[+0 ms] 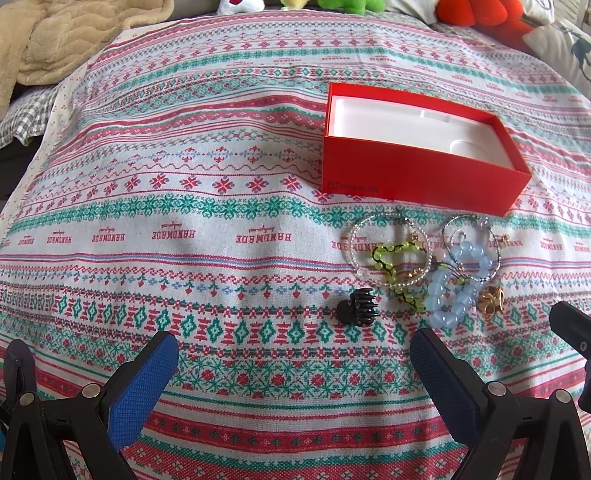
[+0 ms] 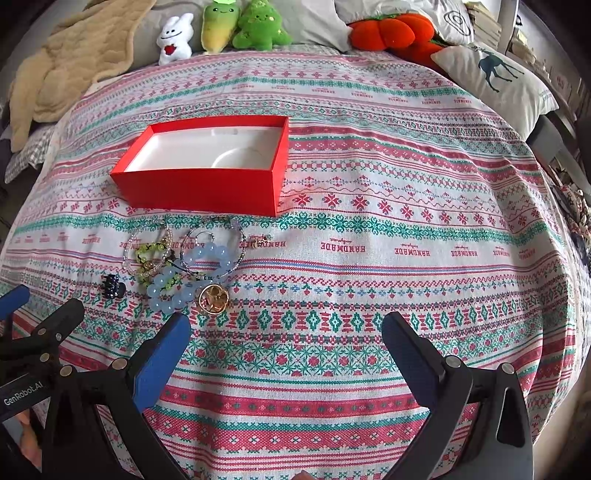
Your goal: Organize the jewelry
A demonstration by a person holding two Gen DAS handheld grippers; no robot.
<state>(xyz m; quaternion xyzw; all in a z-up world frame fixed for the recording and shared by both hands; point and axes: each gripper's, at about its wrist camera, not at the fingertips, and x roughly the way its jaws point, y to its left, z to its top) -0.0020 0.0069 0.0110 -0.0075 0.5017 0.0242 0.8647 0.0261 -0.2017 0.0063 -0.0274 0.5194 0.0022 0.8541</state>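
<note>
Both grippers' jaws gape, holding nothing.
Glossy bead bracelets (image 1: 448, 280) tangle just before the rigid red cardboard box (image 1: 417, 177) on woven cloth (image 1: 184, 236).

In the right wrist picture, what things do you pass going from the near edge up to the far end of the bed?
Right tongs → gold brooch → red box → green plush toy.
</note>
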